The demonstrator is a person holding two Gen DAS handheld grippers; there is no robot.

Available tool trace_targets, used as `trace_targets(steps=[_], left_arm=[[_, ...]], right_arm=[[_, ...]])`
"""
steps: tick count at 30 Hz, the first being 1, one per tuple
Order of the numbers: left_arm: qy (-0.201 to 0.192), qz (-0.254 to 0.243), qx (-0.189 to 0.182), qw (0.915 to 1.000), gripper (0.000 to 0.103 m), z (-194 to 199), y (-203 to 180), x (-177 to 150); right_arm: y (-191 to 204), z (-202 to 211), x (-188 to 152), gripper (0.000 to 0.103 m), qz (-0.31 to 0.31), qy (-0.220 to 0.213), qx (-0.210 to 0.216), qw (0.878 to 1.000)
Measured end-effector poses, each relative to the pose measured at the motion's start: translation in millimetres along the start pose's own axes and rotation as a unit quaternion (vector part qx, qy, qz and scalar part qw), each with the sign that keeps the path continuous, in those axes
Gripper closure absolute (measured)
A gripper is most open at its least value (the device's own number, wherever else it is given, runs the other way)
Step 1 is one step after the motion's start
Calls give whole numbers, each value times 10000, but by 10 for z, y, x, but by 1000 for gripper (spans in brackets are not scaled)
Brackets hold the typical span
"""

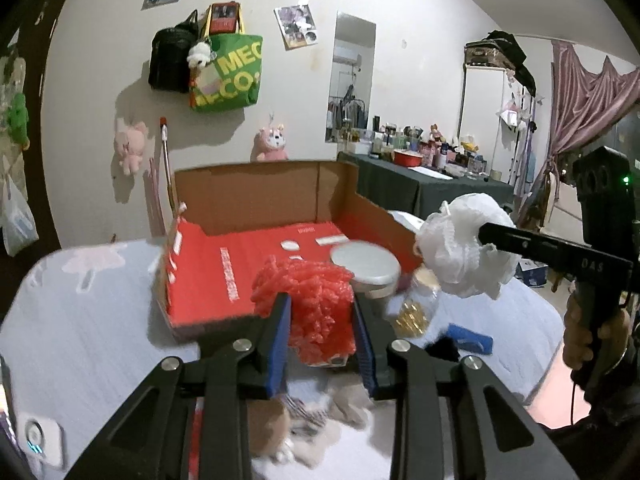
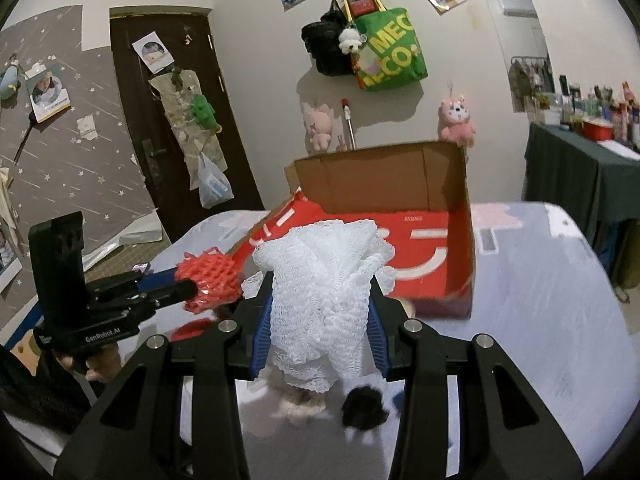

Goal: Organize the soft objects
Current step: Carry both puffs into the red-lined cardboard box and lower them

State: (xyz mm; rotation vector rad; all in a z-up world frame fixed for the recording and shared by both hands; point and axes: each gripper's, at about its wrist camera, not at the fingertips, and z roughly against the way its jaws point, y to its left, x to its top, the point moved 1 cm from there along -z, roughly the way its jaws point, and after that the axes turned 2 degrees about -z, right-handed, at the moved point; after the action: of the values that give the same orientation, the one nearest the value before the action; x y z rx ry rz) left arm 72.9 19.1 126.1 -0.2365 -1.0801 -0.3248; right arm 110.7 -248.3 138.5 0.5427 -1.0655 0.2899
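Grippers: two, a left gripper (image 1: 322, 312) and a right gripper (image 2: 320, 308), each with blue-padded jaws.
Mesh bath puffs: two; one red mesh puff (image 1: 308, 300) between the left jaws, one white mesh puff (image 2: 324, 288) between the right jaws.
Cardboard boxes: one open box (image 1: 256, 196) with a red floor, beyond both pairs of jaws.
Jars: one jar (image 1: 416, 304) of gold pieces, just right of the left jaws.
Round grey lids: one lid (image 1: 364, 264), beyond the left jaws.
Pink plush toys on the wall: two, pink plush (image 2: 318, 124) and pink plush with a face (image 2: 456, 118).
Hanging bags: two, a green bag (image 2: 390, 50) and a black bag (image 2: 324, 46).
Small dark fluffy items: one dark tuft (image 2: 366, 404), below the right jaws.
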Motion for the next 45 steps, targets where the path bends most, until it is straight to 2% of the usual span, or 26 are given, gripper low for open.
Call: trace_targets(steps=[4,8,11,17,22,30,37,45], left_arm=[[11,-196,-51,9998,71,-121,162,304],[212,-482,-75,9986,71,-397,279,600],[431,-696,-101,9966,71,-688,341,811],[921,-1058,-181,9899,71,-1394,380,1052],[1355,-1110,-135,9845,71,-1986,479,1087],[1817,-1109,68,9771,70,-2714,677,1006],[1974,-1183,110,9731,69,-2981,754,900],[1959,-1184,63,9734,64,-2984,748,905]], right_arm=[[-71,-138,278,65,142,98,-84,9998],[-169,-433,621,65,254,348,-88,9990],[-246,-803,884,65,355,658,-148,9971],[-437,-1598,1143,65,377,1189,-391,9914],[-686,-2324,1187,65,139,1727,-626,9829],[-958,-3028,1138,65,-163,2291,-891,9692],[-1195,-3349,1031,64,-495,2526,-915,9620],[-1227,-3344,986,60,-549,2613,-889,9596]])
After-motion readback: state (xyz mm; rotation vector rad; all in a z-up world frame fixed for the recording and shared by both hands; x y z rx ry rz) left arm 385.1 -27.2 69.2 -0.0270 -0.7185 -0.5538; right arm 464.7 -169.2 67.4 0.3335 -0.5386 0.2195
